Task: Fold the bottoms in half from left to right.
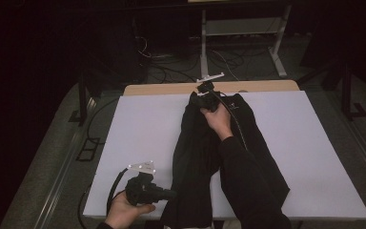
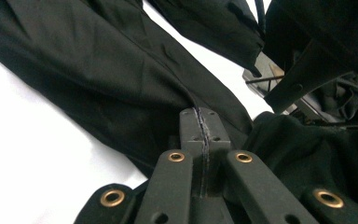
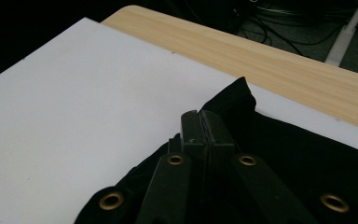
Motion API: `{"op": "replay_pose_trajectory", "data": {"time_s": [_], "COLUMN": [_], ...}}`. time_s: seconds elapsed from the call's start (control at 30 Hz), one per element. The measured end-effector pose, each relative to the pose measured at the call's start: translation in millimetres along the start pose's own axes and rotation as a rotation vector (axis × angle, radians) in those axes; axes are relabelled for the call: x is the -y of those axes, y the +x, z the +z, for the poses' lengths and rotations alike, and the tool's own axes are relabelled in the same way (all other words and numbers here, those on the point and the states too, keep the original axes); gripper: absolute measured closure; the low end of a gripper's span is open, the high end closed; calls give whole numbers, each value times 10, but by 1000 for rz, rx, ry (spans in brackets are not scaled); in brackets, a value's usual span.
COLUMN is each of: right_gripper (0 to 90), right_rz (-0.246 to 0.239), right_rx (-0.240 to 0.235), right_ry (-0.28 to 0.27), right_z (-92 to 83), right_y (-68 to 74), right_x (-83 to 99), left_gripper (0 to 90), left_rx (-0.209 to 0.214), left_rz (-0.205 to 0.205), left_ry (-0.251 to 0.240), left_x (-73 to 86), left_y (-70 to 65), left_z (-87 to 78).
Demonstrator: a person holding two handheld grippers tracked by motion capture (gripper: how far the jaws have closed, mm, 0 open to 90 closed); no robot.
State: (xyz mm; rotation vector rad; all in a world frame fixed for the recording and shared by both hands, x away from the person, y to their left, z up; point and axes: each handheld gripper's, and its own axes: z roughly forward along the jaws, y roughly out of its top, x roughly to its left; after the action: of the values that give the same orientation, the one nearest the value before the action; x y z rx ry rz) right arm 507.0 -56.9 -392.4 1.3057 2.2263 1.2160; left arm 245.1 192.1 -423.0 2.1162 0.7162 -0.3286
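Observation:
A long black garment (image 1: 190,143) lies down the middle of the white-covered table (image 1: 138,124), from the far edge to the near edge. My right gripper (image 1: 199,97) is at the far end, shut on a corner of the garment (image 3: 307,149), and a point of cloth sticks out past its tips (image 3: 200,116). My left gripper (image 1: 171,194) is at the near left, with its tips against the cloth's lower edge. In the left gripper view the jaws (image 2: 200,114) are shut on the garment (image 2: 98,70), and a crease runs away from the tips.
A strip of bare wooden tabletop (image 1: 171,88) runs along the far edge beyond the white cover (image 3: 74,93). Behind it, cables lie on the floor by a white table frame (image 1: 243,28). White surface stretches on both sides of the garment.

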Motion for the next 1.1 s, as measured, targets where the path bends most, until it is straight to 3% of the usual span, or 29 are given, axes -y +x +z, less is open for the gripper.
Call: {"op": "replay_pose_trajectory", "data": {"time_s": [0.17, 0.27, 0.53, 0.63, 1.1], "right_gripper": [875, 875, 875, 875, 875], "right_rz": [30, 30, 26, 17, 2], "right_rx": [22, 31, 49, 61, 69], "right_ry": [-21, -19, 2, 15, 17], "right_z": [-176, -216, -291, -308, -471], "right_y": [-195, -240, -359, -400, -586], "right_x": [-42, -47, -14, -4, 13], "left_gripper": [892, 891, 891, 891, 892], "left_rx": [7, 20, 115, 129, 177], "left_rz": [9, 17, 16, 40, 79], "left_ry": [7, 1, -46, -35, -2], "left_x": [-45, -77, -237, -313, -565], "left_y": [-22, -45, -89, -132, -279], "left_z": [31, 47, 218, 308, 603]}}
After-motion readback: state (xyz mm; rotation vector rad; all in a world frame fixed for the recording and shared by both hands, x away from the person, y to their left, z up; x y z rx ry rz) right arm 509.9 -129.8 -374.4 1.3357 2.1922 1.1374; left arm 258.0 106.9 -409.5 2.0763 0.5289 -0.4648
